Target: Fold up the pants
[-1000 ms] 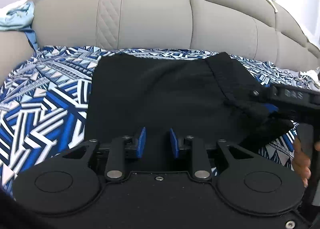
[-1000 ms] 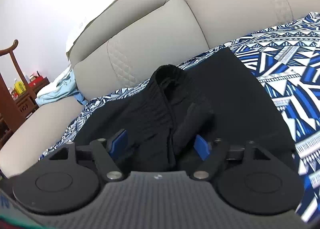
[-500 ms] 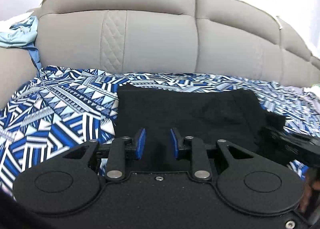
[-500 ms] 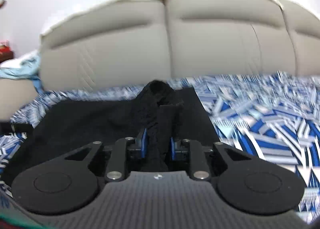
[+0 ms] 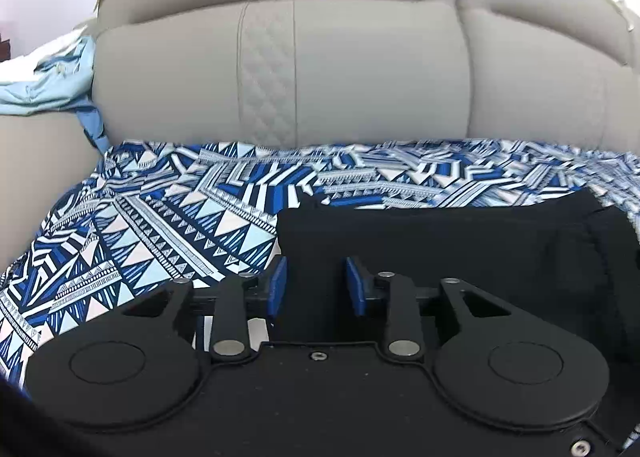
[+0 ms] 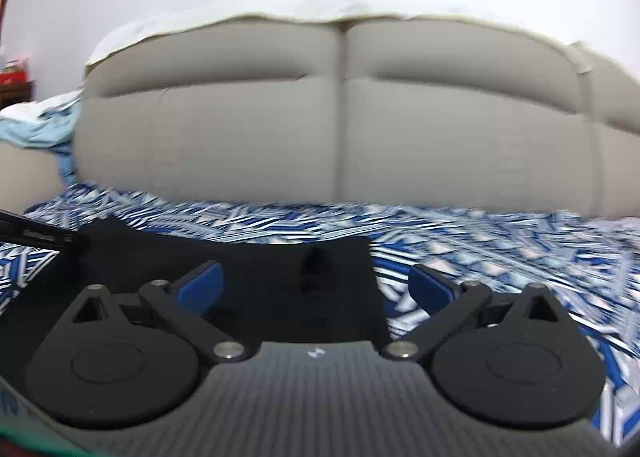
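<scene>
Black pants (image 5: 460,241) lie folded flat on the patterned blue cover (image 5: 160,217) of the sofa (image 5: 360,77). Left gripper (image 5: 316,287) fingers stand slightly parted, holding nothing. Right gripper (image 6: 316,285) fingers are spread wide above the pants, empty.

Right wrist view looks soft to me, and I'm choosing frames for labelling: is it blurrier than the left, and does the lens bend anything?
Right wrist view: motion blur smears the patterned cover and sofa back, while the right gripper stays sharp. Left wrist view: crisper, with clear pattern lines beside the black pants. Both views: fisheye bows the sofa back, and the corners go dark.
</scene>
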A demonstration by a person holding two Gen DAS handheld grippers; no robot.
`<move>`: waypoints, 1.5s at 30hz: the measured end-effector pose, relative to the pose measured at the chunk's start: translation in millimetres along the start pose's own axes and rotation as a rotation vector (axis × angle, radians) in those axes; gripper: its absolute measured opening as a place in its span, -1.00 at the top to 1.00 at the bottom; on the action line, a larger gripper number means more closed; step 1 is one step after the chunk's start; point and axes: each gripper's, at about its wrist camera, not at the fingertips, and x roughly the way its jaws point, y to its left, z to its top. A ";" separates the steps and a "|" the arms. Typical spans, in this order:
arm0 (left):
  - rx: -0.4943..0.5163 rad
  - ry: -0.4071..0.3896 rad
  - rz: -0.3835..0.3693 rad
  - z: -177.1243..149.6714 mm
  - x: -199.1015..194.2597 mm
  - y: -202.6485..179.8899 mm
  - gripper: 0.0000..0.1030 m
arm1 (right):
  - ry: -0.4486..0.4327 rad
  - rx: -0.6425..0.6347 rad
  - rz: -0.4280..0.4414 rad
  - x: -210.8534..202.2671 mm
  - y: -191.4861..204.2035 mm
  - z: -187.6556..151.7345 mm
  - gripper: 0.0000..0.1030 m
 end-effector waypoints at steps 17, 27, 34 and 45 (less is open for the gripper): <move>0.050 -0.017 0.023 13.7 34.1 -22.1 0.11 | 0.095 0.060 0.000 54.9 -14.7 3.0 0.28; 0.015 -0.052 -0.007 14.1 11.5 -0.6 -0.07 | 0.062 0.008 -0.145 57.6 -20.1 2.7 0.13; -0.084 0.053 -0.147 9.5 16.9 27.5 -0.30 | 0.124 0.130 -0.092 63.9 -51.8 3.5 -0.61; -0.203 0.124 -0.276 7.6 42.4 41.0 -0.50 | 0.197 0.217 0.043 73.9 -84.0 -4.4 -0.87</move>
